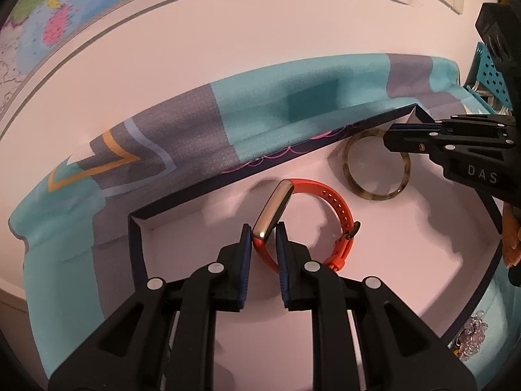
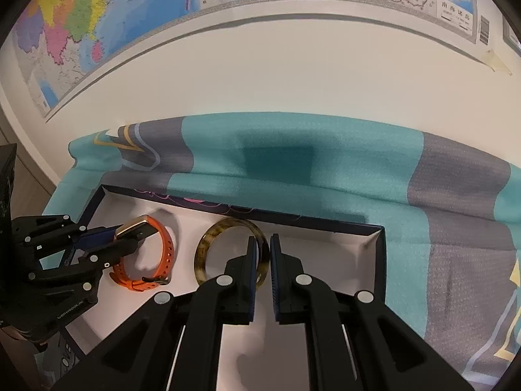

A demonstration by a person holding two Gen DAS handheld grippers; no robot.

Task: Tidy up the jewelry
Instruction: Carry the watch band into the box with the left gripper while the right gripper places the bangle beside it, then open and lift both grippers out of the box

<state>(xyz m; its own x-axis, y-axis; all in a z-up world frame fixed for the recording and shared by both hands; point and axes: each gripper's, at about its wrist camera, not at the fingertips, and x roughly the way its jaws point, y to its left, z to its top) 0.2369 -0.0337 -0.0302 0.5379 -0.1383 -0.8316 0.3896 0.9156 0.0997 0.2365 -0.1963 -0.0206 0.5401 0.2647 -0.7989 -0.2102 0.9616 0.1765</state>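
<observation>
Left wrist view: inside a dark-rimmed white tray (image 1: 136, 228) with bare floor to the right, the left gripper (image 1: 263, 238) is clamped on an orange smartwatch (image 1: 338, 208) by its metal body. Right wrist view: the right gripper (image 2: 260, 254) pinches the rim of a tortoiseshell bangle (image 2: 208, 244), the watch to its left, the tray's right corner empty beside it.

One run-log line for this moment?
left gripper: shut on orange watch | right gripper: shut on tortoiseshell bangle | both over white tray

Teal-grey cloth (image 2: 342, 169), white-lined tray (image 2: 379, 244), beaded jewelry (image 1: 472, 335)
</observation>
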